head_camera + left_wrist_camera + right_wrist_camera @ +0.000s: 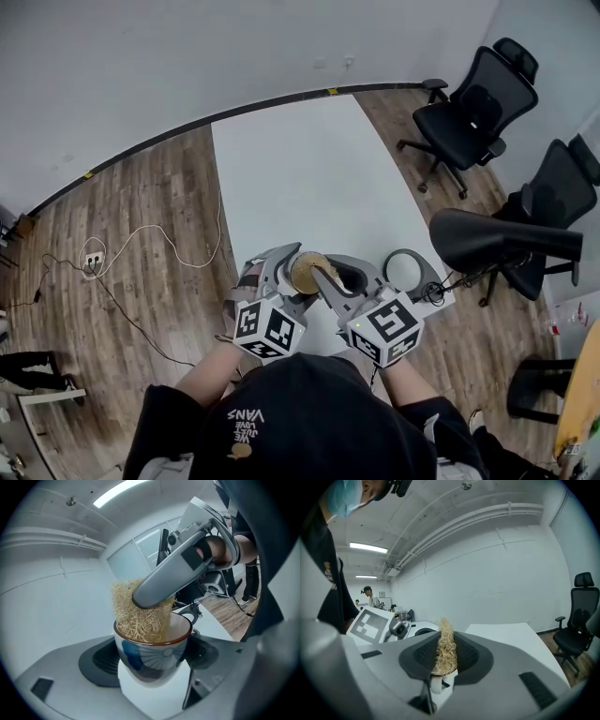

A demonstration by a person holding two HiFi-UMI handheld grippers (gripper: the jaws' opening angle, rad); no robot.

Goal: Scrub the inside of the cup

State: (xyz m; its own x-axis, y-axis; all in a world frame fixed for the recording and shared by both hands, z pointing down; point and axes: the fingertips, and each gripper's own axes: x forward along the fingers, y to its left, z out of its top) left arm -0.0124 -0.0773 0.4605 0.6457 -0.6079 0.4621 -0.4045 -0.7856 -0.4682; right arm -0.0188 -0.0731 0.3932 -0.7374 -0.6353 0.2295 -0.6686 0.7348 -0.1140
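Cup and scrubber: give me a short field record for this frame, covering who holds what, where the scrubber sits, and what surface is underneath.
left gripper: shut on the cup, jaws on its sides, cup upright
right gripper: shut on the scrubber, a tuft of straw-coloured fibres
scrubber position: lower part inside the cup, top above the rim
cup look: brown rim, blue pattern outside
surface: white table below; contact with the cup cannot be told
nearby: grey ring on the table
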